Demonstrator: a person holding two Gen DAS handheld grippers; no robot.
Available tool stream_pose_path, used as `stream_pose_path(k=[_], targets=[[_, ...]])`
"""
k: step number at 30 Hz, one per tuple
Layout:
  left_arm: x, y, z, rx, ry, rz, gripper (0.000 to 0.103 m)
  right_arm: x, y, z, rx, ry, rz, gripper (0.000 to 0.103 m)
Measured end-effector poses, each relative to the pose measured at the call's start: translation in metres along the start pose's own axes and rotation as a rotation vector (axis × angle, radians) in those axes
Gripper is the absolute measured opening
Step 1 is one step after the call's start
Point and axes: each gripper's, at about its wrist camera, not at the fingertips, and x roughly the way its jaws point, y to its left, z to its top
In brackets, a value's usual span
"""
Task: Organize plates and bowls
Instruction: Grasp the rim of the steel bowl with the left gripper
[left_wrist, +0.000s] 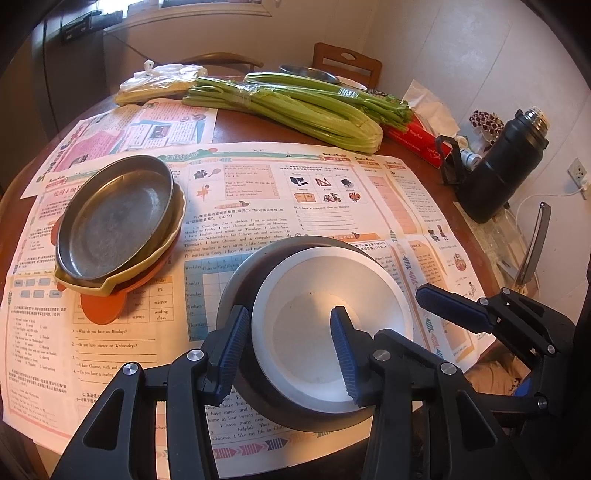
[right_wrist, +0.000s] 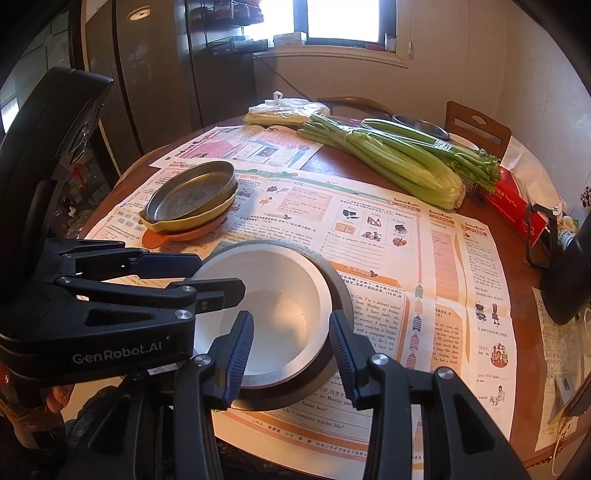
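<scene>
Round worktop covered by newspaper, stacked plates seen left of centre, white bowl nested in grey bowl at lower centre, left gripper jaws spread around white bowl's near rim, right gripper jaws parted, nothing held.

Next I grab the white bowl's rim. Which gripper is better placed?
Left, probably: the left gripper is open with fingers straddling the rim of the white bowl; the right gripper, also open, sits beside the bowl.

Orange plate mostly hidden beneath stacked dishes, grey bowl largely covered by nested white bowl, newspaper small print unreadable, black flask cut by frame edge
</scene>
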Motion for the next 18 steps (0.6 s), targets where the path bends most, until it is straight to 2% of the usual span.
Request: stream_pose_path(k=[7,18], targets=[[-0.007,0.002,0.005,0.006,-0.021,0.014,0.055,-0.001,-0.003,0.003,0.006,-0.009,-0.007,0.044],[-0.010,0.003,0.014,0.016,-0.036,0.018,0.057,0.001,-0.012,0.013,0.021,-0.019,-0.018,0.055]])
